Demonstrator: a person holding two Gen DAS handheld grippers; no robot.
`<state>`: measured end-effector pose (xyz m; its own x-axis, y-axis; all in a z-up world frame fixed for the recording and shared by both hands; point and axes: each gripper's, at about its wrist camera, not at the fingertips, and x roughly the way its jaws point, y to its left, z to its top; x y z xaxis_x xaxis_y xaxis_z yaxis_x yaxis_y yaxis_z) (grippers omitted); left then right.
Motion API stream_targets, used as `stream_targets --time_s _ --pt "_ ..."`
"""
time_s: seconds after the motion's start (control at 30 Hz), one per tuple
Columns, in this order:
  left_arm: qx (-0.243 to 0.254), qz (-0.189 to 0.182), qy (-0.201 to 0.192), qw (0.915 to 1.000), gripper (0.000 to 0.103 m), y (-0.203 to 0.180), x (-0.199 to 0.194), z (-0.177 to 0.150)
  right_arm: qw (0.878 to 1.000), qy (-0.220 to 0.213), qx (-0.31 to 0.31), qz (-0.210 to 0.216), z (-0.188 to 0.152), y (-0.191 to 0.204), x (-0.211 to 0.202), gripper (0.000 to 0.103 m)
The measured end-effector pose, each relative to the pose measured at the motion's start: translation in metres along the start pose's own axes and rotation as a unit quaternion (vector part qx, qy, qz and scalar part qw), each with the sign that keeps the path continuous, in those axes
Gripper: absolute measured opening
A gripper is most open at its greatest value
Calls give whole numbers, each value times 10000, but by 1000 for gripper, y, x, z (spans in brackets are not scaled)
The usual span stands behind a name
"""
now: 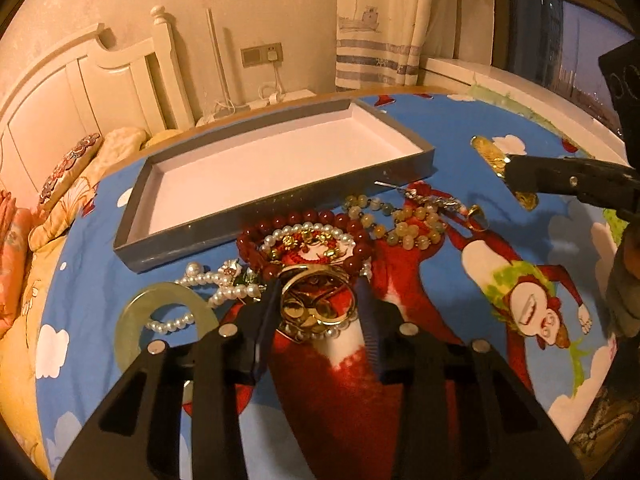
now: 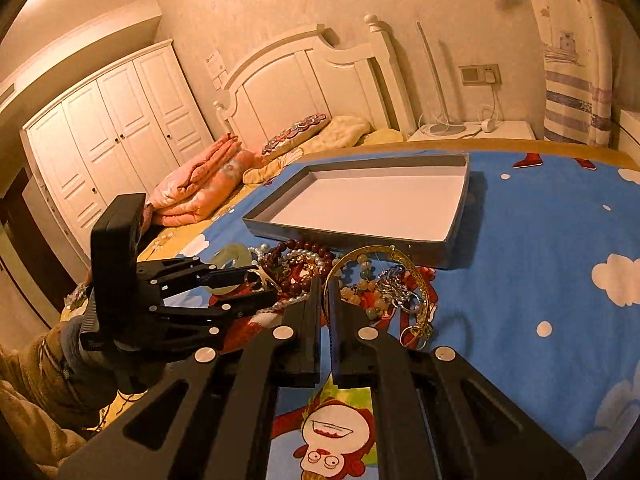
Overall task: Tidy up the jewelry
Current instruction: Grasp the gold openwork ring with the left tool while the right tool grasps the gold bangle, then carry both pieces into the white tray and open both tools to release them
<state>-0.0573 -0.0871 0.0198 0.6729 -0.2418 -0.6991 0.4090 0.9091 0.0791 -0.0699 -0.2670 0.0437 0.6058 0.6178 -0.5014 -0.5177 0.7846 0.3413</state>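
Observation:
A heap of jewelry lies on the blue cartoon cloth in front of a shallow grey tray (image 1: pixel 256 204) with a bare white floor. My left gripper (image 1: pixel 318 285) straddles a wide gold bangle (image 1: pixel 316 306) on top of the heap, one pad against each side. Around it lie dark red beads (image 1: pixel 320 216), a pearl strand (image 1: pixel 224 285), a jade disc (image 1: pixel 130 316) and pale green beads (image 1: pixel 404 222). My right gripper (image 2: pixel 326 290) is shut on the rim of a thin gold hoop bangle (image 2: pixel 370 249), held just above the beads; the same gripper (image 1: pixel 510 172) shows at the right of the left wrist view.
The tray (image 2: pixel 344 238) sits near the table's far edge. A bed with folded quilts (image 2: pixel 200 188) and a patterned pillow lies to the left. A wall with a socket and a curtain (image 1: pixel 376 40) stands behind. A person's sleeve (image 2: pixel 36 392) is at lower left.

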Motion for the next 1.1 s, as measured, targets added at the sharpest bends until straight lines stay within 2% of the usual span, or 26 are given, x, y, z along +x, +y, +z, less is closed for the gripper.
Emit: stream_targets --time_s 0.13,0.37,0.63,0.83,1.1 --pt "-60 -206 -213 9995 37 -2 -17 0 10000 -60 45 -2 -1 -4 -5 5" --pt "-92 -284 -647 9975 37 -5 -49 9 9999 -112 119 10 -3 -7 -7 5" --pt "-156 -232 -719 9970 37 6 -47 19 9999 -71 41 -137 4 -4 1 5" --pt "-217 -102 -716 9971 37 20 -36 37 9990 48 -234 -378 28 2 17 5" --pt "-518 189 -588 9967 37 56 -13 76 9917 446 -722 -966 83 5 70 5"
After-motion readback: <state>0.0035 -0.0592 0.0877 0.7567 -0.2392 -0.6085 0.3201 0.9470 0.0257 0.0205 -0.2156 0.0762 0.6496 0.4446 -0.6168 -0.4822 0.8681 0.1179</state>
